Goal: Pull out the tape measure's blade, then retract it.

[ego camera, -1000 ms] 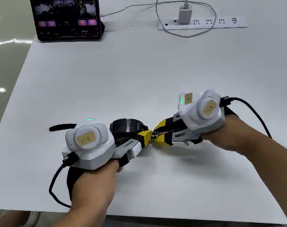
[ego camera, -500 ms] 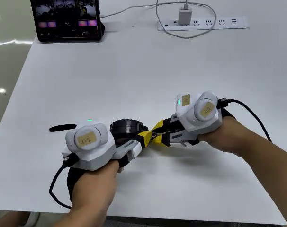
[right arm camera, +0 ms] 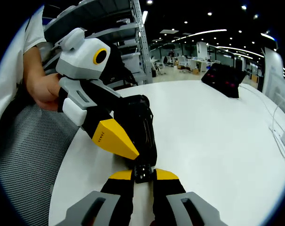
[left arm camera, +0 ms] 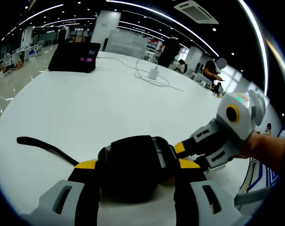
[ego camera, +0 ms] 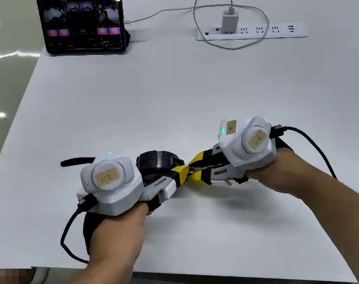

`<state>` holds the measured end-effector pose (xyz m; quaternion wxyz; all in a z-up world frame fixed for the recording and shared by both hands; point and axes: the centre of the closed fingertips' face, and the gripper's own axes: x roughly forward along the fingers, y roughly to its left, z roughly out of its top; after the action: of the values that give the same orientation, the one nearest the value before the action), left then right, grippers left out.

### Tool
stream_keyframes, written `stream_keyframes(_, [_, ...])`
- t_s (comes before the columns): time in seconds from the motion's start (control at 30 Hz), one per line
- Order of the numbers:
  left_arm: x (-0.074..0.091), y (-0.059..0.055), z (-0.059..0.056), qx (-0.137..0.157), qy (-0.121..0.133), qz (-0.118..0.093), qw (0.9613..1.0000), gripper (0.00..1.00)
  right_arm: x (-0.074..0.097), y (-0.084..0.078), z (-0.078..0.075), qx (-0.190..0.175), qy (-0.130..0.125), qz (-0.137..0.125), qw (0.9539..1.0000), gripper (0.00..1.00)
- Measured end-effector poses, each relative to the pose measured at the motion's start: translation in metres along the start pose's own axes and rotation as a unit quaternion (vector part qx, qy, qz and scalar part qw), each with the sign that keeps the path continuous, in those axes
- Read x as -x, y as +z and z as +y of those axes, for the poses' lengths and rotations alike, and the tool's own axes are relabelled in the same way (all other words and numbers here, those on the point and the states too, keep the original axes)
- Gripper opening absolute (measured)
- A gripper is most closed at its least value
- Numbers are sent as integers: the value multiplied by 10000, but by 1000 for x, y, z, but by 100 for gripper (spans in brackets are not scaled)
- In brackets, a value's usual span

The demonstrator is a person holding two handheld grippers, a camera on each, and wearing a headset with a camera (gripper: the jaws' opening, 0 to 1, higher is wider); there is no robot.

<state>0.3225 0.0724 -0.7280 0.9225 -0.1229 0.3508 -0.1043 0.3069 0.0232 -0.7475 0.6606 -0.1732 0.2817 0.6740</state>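
The tape measure (ego camera: 158, 160) lay flat on the white table (ego camera: 167, 83), toward the person's near edge, a round black case. The left gripper (left arm camera: 138, 165) was clamped on it, one jaw on either side of the case, with yellow tips showing at both flanks in the left gripper view. A black wrist strap (left arm camera: 43, 144) trailed from the tape measure on the side away from the other gripper.

The right gripper (ego camera: 196, 170) met the tape measure from the opposite side, nose to nose with the left one. In the right gripper view its jaws stood nearly together, pinching a small dark tab (right arm camera: 143, 170) at the mouth of the case, most likely the blade's end hook. The right gripper was thus the nearer to the blade's end, and the left only anchored the case.

Judged from this, the pull would run straight away from the tape measure along the line joining the two grippers, low over the table and toward the person's right. That line would be the blade's long axis once out.

No length of blade was visible; the tips were too close to the case to tell whether any had come out. Whether the tab was truly gripped or only touched could not be made out. In the head view the left gripper's far jaw was hidden behind the case, and any lock button was lost in the black.
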Motion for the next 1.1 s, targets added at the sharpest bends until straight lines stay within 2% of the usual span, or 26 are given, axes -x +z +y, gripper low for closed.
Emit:
stream_keyframes(0.13, [0,0,0,1,-39,33,10000,60,3,-5,-1,44,-32,165,9998,15])
stream_keyframes(0.47, [1,-1,-1,-173,-81,53,9998,62,8,-6,0,-12,-21,138,9999,18])
stream_keyframes(0.63, [1,-1,-3,-204,-103,64,9997,66,9,-6,0,-29,-41,134,9999,18])
stream_keyframes(1.1, [1,-2,-4,-332,-131,98,9993,67,13,-6,0,-86,-105,97,9999,21])
